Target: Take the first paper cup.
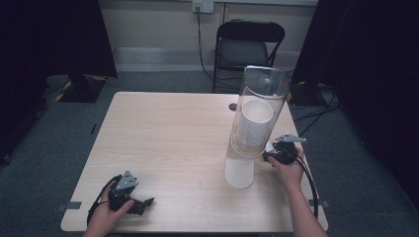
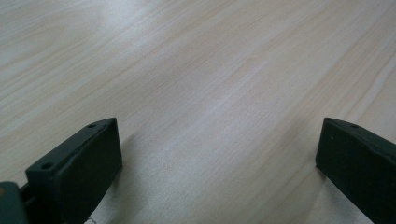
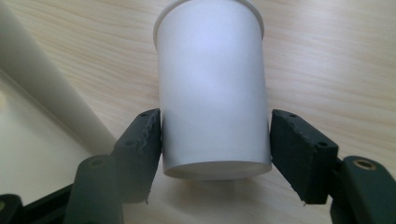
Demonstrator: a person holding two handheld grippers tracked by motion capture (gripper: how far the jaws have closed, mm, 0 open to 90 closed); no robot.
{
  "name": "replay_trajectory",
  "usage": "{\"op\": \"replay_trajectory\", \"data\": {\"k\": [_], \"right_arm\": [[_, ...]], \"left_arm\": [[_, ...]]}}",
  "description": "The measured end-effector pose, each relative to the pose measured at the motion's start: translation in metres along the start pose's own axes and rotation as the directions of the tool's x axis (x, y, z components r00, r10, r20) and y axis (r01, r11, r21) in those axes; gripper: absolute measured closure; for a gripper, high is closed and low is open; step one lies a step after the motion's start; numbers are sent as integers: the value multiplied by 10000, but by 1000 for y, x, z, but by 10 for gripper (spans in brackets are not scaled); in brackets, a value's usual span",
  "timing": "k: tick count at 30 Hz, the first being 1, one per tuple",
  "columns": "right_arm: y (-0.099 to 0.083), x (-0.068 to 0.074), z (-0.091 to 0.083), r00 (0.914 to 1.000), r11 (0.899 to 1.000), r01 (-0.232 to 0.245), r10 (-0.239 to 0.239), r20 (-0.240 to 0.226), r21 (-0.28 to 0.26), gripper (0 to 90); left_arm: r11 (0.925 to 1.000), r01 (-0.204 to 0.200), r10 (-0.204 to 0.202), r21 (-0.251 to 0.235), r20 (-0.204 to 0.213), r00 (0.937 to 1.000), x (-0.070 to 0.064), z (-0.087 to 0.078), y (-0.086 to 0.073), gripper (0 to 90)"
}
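A white paper cup (image 3: 212, 84) sits between the jaws of my right gripper (image 3: 215, 140), its closed bottom toward the camera and its rim pointing away. Both jaws press its sides just above the bottom. In the high view my right gripper (image 1: 271, 156) is close to the lower right of a tall clear tube (image 1: 262, 94) holding a stack of white cups (image 1: 254, 123) on a white base (image 1: 239, 173). My left gripper (image 1: 144, 204) rests near the table's front left, jaws wide open over bare wood (image 2: 219, 140).
The light wooden table (image 1: 168, 133) has open room across its left and middle. A pale curved wall of the tube's base (image 3: 32, 98) stands just left of the held cup. A black folding chair (image 1: 247, 47) stands beyond the far edge.
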State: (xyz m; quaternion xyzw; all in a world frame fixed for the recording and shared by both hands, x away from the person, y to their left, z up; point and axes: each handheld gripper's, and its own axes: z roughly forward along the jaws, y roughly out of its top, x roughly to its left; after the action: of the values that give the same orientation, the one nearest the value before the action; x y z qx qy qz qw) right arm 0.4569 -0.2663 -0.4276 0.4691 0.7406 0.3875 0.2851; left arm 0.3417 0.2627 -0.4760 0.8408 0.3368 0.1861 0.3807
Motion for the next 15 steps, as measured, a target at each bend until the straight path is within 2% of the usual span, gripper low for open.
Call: {"op": "replay_trajectory", "data": {"k": [1,3,6,7,9,10,11,15], "right_arm": [[-1,0,-2,9999,10000,49,-48,104,-70,351],[-5,-1,-8,9999,9999,-149,149,-54,-70,351],[-12,2,-19,9999,9999,129,-129,-65,102,351],[-24,10,-34,9995,9992,285,-281,-163,293,350],[-33,13,-45,9991,9989,237,-222,-364,406,337],[-39,15,-50,9993,9985,168,-149,-353,528,289],[-44,16,-56,9997,9986,177,-169,-157,495,195],[-46,13,-71,9998,9993,190,-191,29,313,166]], "left_arm": [[10000,2,-2,-1,0,10000,0,0,0,0],[10000,49,-49,-39,-2,10000,0,0,0,0],[10000,45,-45,-37,-4,10000,0,0,0,0],[10000,39,-39,-31,-4,10000,0,0,0,0],[10000,62,-62,-49,-3,10000,0,0,0,0],[9999,80,-80,-64,-5,10000,0,0,0,0],[10000,71,-71,-55,-5,10000,0,0,0,0],[10000,72,-72,-42,1,10000,0,0,0,0]]}}
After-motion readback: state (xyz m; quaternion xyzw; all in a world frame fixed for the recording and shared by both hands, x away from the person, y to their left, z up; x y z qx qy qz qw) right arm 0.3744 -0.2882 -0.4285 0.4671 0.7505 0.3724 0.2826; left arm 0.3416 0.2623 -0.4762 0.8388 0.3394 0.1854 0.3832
